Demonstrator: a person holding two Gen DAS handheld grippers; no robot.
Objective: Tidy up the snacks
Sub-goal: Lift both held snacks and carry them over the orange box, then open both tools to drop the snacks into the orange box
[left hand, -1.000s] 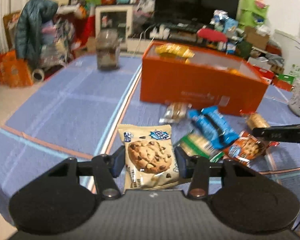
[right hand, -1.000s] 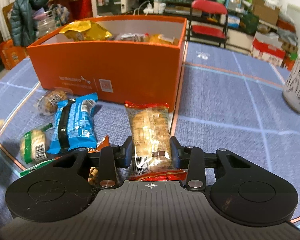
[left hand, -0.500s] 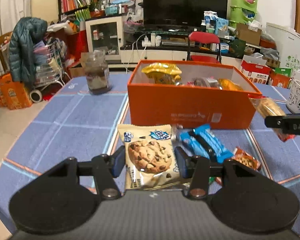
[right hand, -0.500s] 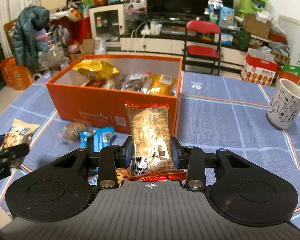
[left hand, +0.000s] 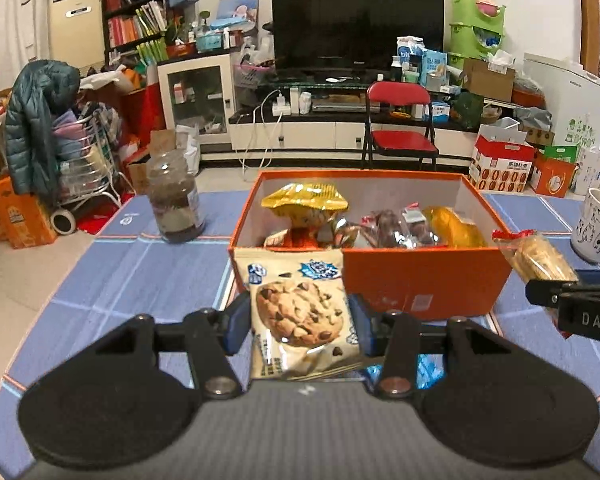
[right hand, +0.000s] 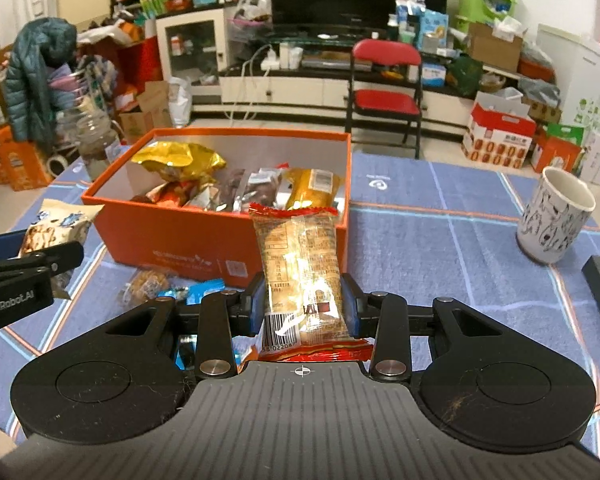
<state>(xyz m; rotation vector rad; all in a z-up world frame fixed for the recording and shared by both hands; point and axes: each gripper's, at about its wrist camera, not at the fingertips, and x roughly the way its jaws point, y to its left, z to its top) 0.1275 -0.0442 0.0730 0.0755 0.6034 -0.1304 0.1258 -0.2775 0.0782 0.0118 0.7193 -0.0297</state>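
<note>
The left gripper (left hand: 298,316) is clamped on a chocolate-chip cookie packet (left hand: 300,312), held upright at lower centre of the left wrist view, in front of the orange box (left hand: 420,280). The right gripper (right hand: 303,304) grips a clear-wrapped biscuit packet with red ends (right hand: 300,264), standing upright at centre frame before the box's near right corner. The box sits mid-frame on the blue tablecloth (right hand: 440,248), snacks piled inside. A patterned mug (right hand: 552,216) stands at right, a glass jar (left hand: 175,200) at left. Loose snacks (right hand: 172,286) lie below the box.
</note>
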